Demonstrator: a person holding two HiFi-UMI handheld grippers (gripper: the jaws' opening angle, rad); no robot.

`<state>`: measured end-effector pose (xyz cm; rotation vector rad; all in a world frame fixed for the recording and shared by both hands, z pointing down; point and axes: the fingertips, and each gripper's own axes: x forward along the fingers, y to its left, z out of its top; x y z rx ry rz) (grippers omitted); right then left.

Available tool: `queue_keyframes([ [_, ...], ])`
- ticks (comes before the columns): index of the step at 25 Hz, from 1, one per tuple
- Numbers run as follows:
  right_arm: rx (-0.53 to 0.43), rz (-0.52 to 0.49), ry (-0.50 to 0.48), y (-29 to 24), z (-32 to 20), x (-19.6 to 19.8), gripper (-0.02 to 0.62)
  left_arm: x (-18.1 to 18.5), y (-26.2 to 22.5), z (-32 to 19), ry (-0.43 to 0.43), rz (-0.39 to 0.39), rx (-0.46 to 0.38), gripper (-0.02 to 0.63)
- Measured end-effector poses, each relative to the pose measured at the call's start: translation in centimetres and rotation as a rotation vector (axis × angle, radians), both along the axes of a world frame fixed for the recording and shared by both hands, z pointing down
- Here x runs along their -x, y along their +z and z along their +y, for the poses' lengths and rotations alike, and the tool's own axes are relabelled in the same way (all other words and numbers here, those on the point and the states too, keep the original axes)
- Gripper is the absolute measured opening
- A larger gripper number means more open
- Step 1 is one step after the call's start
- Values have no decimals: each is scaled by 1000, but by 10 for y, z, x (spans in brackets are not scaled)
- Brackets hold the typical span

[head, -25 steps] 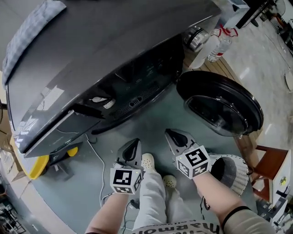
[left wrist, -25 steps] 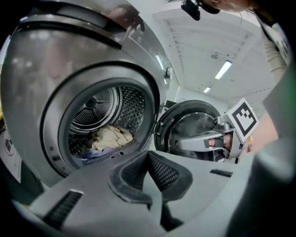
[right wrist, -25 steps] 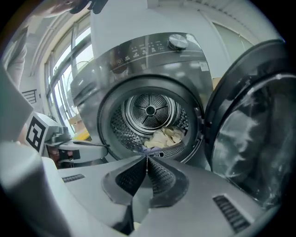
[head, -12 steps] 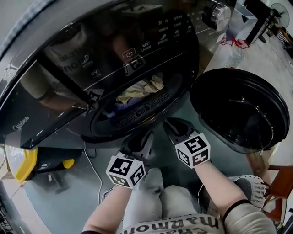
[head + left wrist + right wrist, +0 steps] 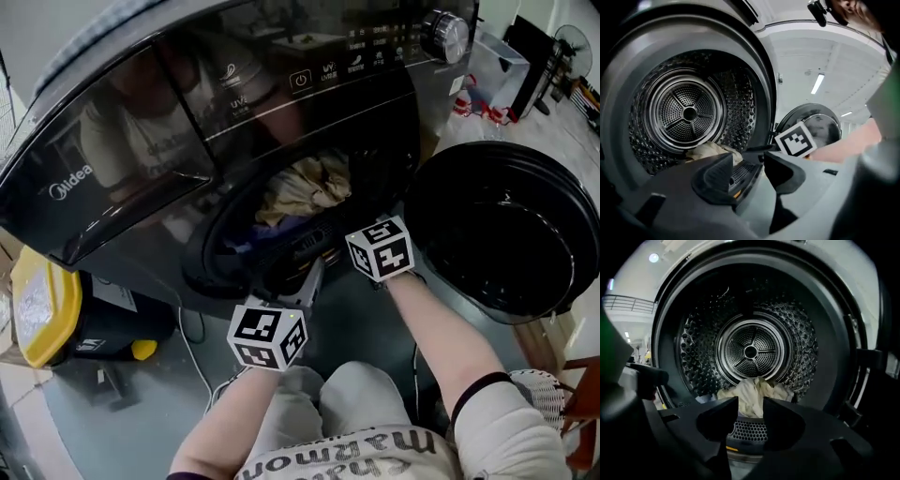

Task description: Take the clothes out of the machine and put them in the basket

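Both grippers have come forward from above the floor by the person's feet to the mouth of the machine (image 5: pixel 112 197), and their jaws have just been opening, with nothing gripped in either.

Nearest the camera are the person's knees (image 5: pixel 319 412). A white perforated basket (image 5: pixel 544 398) shows in part at the person's right side, on the floor and well apart from the drum opening.

The left gripper (image 5: pixel 749 161) is held just short of the lower rim of the opening, its jaws spread and empty. The right gripper (image 5: pixel 751 405) is further forward, at the rim. Its jaws are also spread and nothing is pinched between them. Its marker cube (image 5: pixel 797 140) shows beside the left gripper's jaws.

The round door (image 5: pixel 497 234) hangs fully open to the right.

A perforated filter grille (image 5: pixel 747 430) sits just beyond the right gripper's jaws in the lower rim.

The clothes (image 5: pixel 754 392) lie past the grille on the drum floor near the front. A crumpled cream piece is uppermost and a bluish piece (image 5: pixel 704 399) lies to its left. The cream piece is seen through the gap of the right jaws but lies beyond them, untouched.

The drum back wall (image 5: pixel 750 350) is bare metal, with a ringed, spoked centre.
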<state>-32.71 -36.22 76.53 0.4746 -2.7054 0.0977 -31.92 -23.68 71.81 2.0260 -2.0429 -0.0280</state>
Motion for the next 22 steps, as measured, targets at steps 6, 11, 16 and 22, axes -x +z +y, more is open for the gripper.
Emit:
queue_keyframes([
  [6,-36,146,20,30,-17,27,169,-1,2,7,25,-7,1,202],
  [11,-36,206,38,44,-27,50,169,3,8,10,19,-4,-6,207],
  [16,-45,297,89,64,-39,63,207,8,14,18,2,-17,-6,213],
  [22,-114,409,161,80,-53,65,169,14,21,23,-24,-5,-3,213],
])
